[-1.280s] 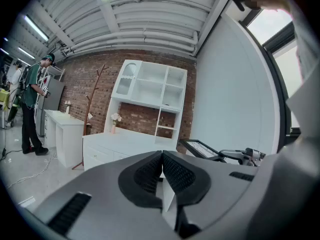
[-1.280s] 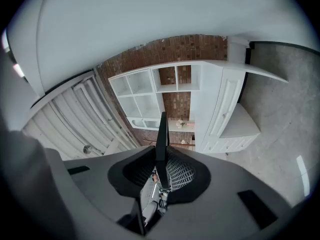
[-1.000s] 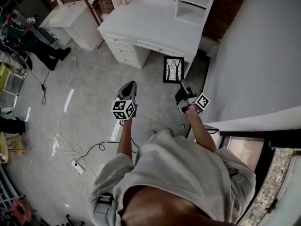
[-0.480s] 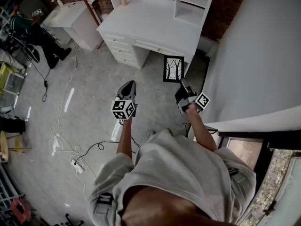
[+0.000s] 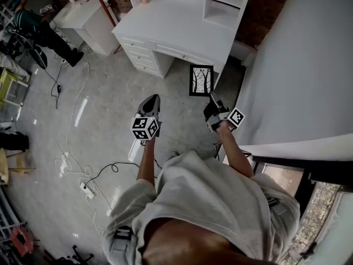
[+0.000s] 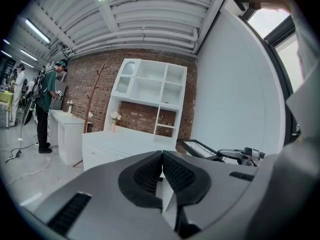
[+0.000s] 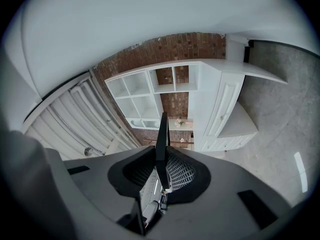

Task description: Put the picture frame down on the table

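2 grippers: left gripper (image 5: 150, 100) clenched on nothing, its pads meeting; right gripper (image 5: 212, 98) grasping the picture frame (image 5: 201, 80) by its near edge.
Change over 1 second: the white desk (image 5: 182, 24) and the frame now sit slightly higher and further left in the head view; both grippers keep almost the same places; the bystander (image 5: 41, 29) at upper left has moved up towards the small cabinet (image 5: 83, 12).
Frame relative to claw: it projects forward from the right jaws with its edge pinched between the pads, held in the air just short of the desk and not resting on it.
Head view only: the frame's face, a black border round a picture of bare trees; cables (image 5: 74, 167) on the floor.
Right gripper view only: the frame edge-on, a thin dark bar between the ribbed pads.
Left gripper view only: the frame seen obliquely beside the white wall, with the right gripper behind it; flowers on the desk.
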Demonstrator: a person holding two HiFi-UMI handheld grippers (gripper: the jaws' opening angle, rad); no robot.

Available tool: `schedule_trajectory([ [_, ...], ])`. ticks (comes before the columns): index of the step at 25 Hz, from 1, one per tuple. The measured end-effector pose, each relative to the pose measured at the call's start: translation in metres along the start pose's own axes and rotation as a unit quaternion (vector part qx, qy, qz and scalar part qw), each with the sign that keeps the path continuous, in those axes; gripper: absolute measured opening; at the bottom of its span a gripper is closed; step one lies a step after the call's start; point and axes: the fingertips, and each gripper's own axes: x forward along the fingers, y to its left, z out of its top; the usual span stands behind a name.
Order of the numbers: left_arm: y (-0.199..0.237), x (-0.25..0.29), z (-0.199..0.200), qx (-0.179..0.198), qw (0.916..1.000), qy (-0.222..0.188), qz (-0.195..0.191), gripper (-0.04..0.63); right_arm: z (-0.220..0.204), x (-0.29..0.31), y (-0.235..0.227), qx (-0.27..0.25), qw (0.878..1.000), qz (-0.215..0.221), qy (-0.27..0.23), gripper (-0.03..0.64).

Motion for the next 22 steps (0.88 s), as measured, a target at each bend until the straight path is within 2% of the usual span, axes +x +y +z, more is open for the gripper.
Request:
schedule_trajectory([
  [9,-0.006,0.006,-0.013,-0.003,0.9999,0.007,0.009,0.017,0.007,0.001,-0.007,0.005,1.000,0.002,0.007,0.087],
  [22,0.021,0.045,-0.015,-0.007,0.9999,0.006,0.007,0.017,0.021,0.035,-0.027,0.003,1.000,-0.001,0.004,0.087],
])
